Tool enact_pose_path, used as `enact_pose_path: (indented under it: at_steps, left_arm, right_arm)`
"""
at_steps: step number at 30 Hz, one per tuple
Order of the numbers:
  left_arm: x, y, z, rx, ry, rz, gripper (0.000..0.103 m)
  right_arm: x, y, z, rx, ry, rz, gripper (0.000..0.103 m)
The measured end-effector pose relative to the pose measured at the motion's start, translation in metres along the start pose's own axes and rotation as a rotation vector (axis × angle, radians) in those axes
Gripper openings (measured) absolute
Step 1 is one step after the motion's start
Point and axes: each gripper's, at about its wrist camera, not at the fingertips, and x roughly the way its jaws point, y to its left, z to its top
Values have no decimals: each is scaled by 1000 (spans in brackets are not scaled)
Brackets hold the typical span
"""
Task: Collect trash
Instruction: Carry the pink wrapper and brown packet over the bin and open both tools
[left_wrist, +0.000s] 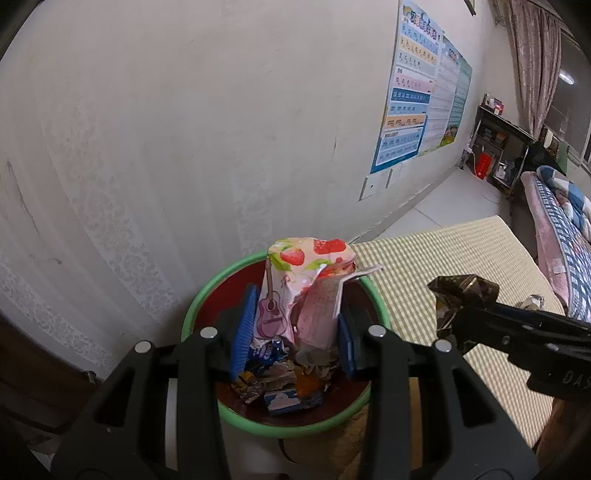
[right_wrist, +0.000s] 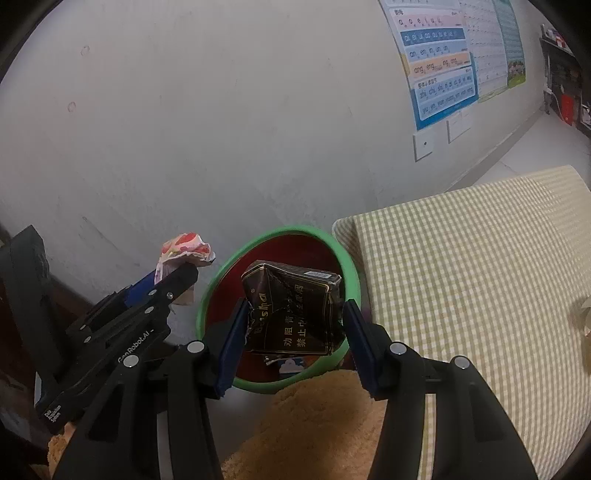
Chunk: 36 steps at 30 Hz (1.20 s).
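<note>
My left tongs (left_wrist: 291, 328) clench a strawberry wrapper (left_wrist: 295, 291); my right tongs (right_wrist: 295, 332) clench a crumpled dark packet (right_wrist: 295, 314), both above the green-rimmed bin (right_wrist: 218, 284).

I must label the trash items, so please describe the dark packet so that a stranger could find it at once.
Start at the green-rimmed bin beside the checked mattress. Above its red inside, the right gripper holds a crumpled dark packet. Unlike the pink strawberry wrapper in the left gripper, it is dark brown with gold lettering.
</note>
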Motion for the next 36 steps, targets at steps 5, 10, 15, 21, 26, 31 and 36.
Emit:
enact_pose_path:
  at_steps: [5,10,15,21,26,31,36]
  left_arm:
    - [6,7,0,-12,8,3,37]
    - [15,12,-2,-24,25,6,37]
    - [31,18,-8,-46,67,8,37]
    - [51,27,-18,-77,123,6,37]
    - [62,33,-26,-104,162,2,37]
    - [72,39,-31,-132,194,-8,37]
    - [78,41,-36,-154,222,-19,37]
  right_arm:
    - [9,1,4,-2,16,2,50]
    - [17,2,8,-5,28,0,50]
    - [24,1,12,-6,39,0,50]
    - [32,3,13,-4,54,3,51]
    - [39,4,14,-5,65,2,51]
    - [46,4,15,2,77,6,51]
    - [51,5,16,4,86,12,51]
